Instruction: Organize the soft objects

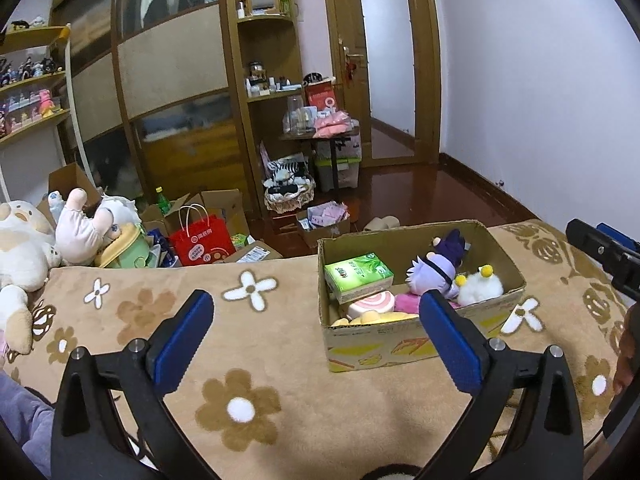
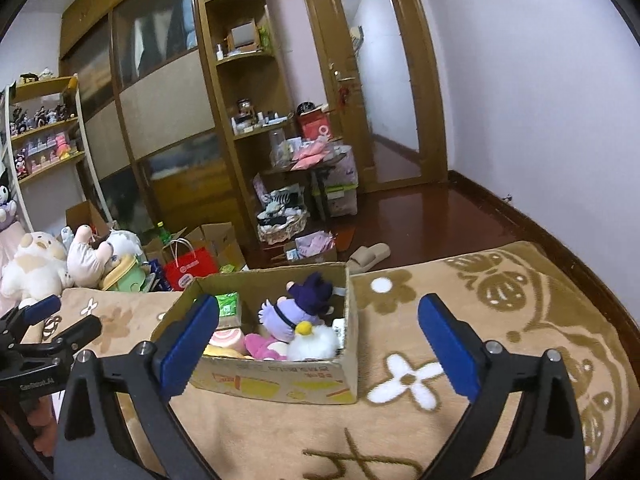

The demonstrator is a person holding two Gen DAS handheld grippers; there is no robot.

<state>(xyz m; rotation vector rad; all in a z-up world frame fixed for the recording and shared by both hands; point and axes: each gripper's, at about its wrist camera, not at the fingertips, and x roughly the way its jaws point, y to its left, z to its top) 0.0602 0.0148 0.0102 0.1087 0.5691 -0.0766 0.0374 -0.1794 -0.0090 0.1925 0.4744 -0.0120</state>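
A cardboard box (image 1: 420, 344) (image 2: 280, 378) stands on the flowered beige blanket (image 1: 260, 320). Inside lie a purple plush doll (image 1: 434, 276) (image 2: 296, 312), a white fluffy toy with yellow pompoms (image 1: 478, 288) (image 2: 312, 342), a pink swirl plush (image 1: 370, 304) (image 2: 228, 340) and a green tissue pack (image 1: 358, 276) (image 2: 228, 304). My left gripper (image 1: 316, 332) hovers open before the box's left side, nothing between its blue pads. My right gripper (image 2: 318, 336) is open in front of the box, holding nothing.
Large plush animals (image 1: 24, 248) (image 2: 36, 268) pile at the blanket's left end. Beyond the bed edge sit a red paper bag (image 1: 202, 242), open cartons, a basket (image 2: 282, 224), slippers (image 2: 368, 256), shelves and a door. The blanket (image 2: 480, 320) runs on to the right of the box.
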